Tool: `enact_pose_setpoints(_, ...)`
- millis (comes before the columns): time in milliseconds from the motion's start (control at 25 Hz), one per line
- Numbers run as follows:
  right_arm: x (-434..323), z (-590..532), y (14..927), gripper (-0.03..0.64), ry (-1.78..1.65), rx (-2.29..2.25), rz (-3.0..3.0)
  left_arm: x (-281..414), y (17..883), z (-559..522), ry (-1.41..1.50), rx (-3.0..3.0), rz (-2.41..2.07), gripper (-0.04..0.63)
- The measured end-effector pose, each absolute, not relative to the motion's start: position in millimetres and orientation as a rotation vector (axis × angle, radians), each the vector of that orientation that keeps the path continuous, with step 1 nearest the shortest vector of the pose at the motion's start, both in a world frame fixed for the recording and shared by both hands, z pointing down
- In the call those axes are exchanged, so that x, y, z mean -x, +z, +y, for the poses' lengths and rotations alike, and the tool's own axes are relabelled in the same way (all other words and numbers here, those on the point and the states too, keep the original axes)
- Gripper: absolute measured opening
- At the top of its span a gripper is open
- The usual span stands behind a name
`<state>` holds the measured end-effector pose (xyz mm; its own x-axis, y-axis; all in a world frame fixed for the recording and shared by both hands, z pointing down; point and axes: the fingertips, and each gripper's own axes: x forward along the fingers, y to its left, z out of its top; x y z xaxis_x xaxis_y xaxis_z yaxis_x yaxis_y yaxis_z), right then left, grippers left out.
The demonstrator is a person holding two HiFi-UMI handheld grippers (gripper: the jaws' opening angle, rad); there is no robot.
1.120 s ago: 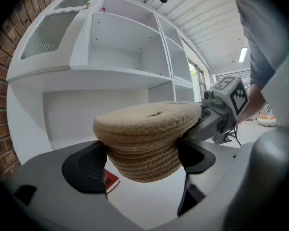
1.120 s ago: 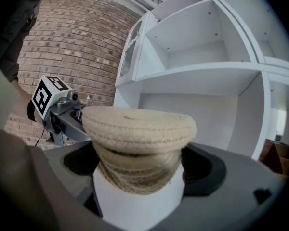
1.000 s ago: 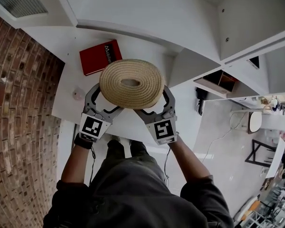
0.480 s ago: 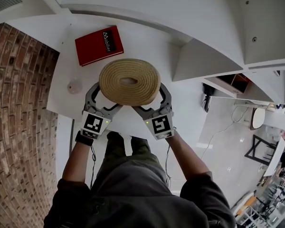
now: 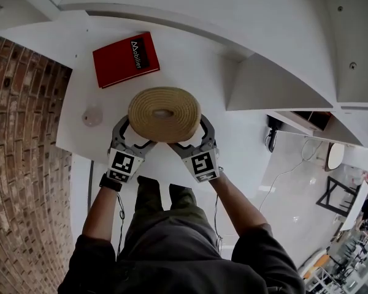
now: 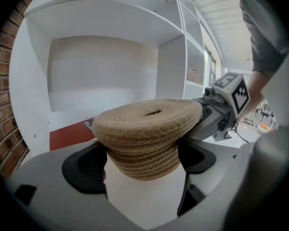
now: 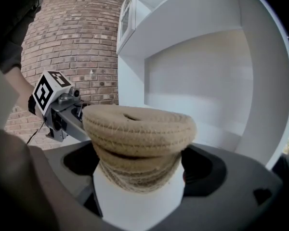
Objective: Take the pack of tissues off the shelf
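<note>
Jaws of left gripper (image 5: 131,137), right gripper (image 5: 193,138) on one woven basket (image 5: 164,114).

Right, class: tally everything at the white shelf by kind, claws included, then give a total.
Woven tissue holder: 1
Red book: 1
Small pale round object: 1
Claws: 2 (left claw, right claw, each closed on the holder)
Total: 5

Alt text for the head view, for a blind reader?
The left hand-held gripper and right hand-held gripper clamp a round woven container from both sides over a white shelf. A red book lies behind it.
</note>
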<state>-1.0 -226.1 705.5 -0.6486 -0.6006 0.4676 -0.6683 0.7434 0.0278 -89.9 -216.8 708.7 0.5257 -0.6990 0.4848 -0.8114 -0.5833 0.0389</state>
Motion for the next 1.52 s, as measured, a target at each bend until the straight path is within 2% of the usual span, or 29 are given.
enact_pose_setpoints(600,-3,-214,780,0.531,0.237,-0.912,-2.402,90,791,-215,0.851,-2.507,-1.166,0.462)
enact_pose_setpoints(880,-9,-201,783,0.531,0.237,-0.958,-2.381,86,796,-218,0.958,-2.562,-1.087,0.463)
enact_pose_setpoints(1520,-9,-147,778,0.531,0.361,-1.014,-2.354,76,799,-224,1.217,-2.672,-0.598,0.463)
